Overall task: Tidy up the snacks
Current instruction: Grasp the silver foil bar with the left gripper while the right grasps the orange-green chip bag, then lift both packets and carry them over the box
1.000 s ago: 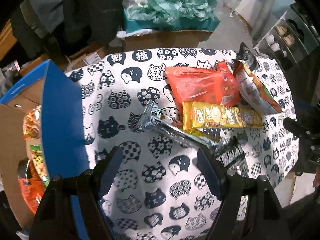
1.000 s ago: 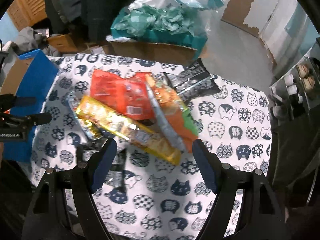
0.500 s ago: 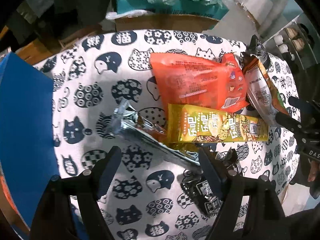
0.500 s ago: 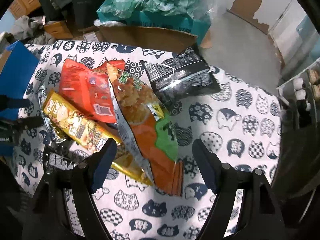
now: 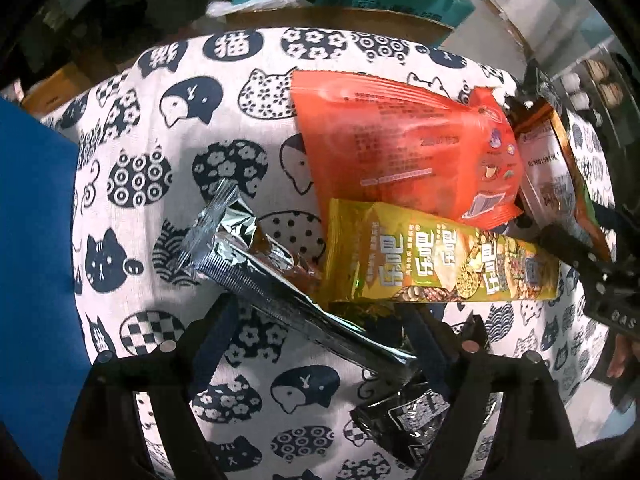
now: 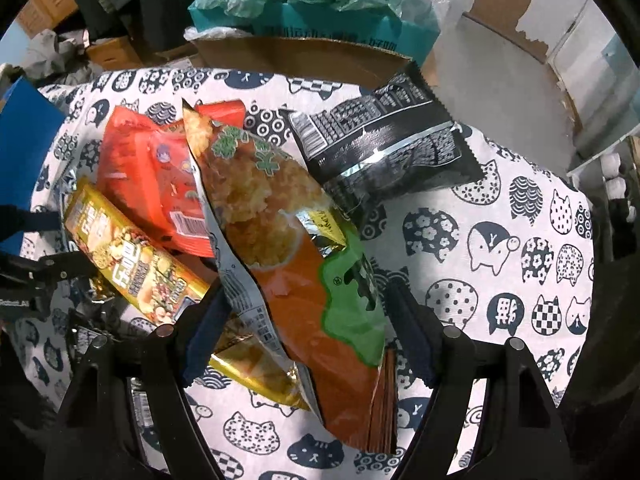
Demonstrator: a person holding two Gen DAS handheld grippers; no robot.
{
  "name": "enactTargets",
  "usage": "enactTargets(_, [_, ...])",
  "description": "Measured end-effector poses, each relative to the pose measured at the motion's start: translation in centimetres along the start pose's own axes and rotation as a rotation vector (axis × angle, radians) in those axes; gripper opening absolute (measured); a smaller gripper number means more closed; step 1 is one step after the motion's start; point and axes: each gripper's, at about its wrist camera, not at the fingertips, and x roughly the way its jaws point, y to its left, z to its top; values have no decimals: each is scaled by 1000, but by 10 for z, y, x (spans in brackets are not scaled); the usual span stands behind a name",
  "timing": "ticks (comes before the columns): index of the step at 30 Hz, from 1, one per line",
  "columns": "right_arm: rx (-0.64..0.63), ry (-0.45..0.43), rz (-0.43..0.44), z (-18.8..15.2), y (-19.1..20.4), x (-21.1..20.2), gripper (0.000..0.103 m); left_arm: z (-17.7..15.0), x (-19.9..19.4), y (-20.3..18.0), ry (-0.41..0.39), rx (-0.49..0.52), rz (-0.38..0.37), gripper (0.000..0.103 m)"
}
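Cat-print tablecloth fills most of both views; all snacks lie on it in one overlapping pile.

Blue box stands along the left edge of my left view, apart from the pile.

Orange-and-green chip bag runs from upper centre to bottom centre of my right view, on top of the yellow pack. My right tongs are spread wide, fingers either side of this bag's lower half; neither pad visibly presses it, nothing gripped.

Red bag sits upper centre of my left view, its lower edge under the yellow pack.

Yellow pack lies across centre right of the left view, overlapping the silver wrapper.

Black bag is at upper right of the right view, touching the chip bag's top edge.

Silver wrapper lies diagonally at lower centre of the left view. My left tongs are wide open, straddling its lower end, holding nothing.

Small black packet lies at bottom centre right, just below the wrapper's end.
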Motion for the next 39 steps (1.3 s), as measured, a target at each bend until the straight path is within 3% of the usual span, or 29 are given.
enactTargets(2, [5,6,14,0,0,1,76,0,-1,-2,-4,33,4,78])
enactTargets(4, [1,26,14,-2,0,1,58,-2,-2,-2,-9,70,41,65])
enactTargets(5, [0,41,14,-2,0,1,56,1,-3,-2,-10,87,56,57])
enactTargets(14, [35,96,3,-29,9,-6,45,-21,-4,3,42,202,56,33])
enactTargets(24, [109,78,35,-71,11,-31,39,-51,-18,6,14,252,73,29])
enactTargets(39, [120,-25,57,-84,11,-84,39,-86,-81,9,-102,299,98,29])
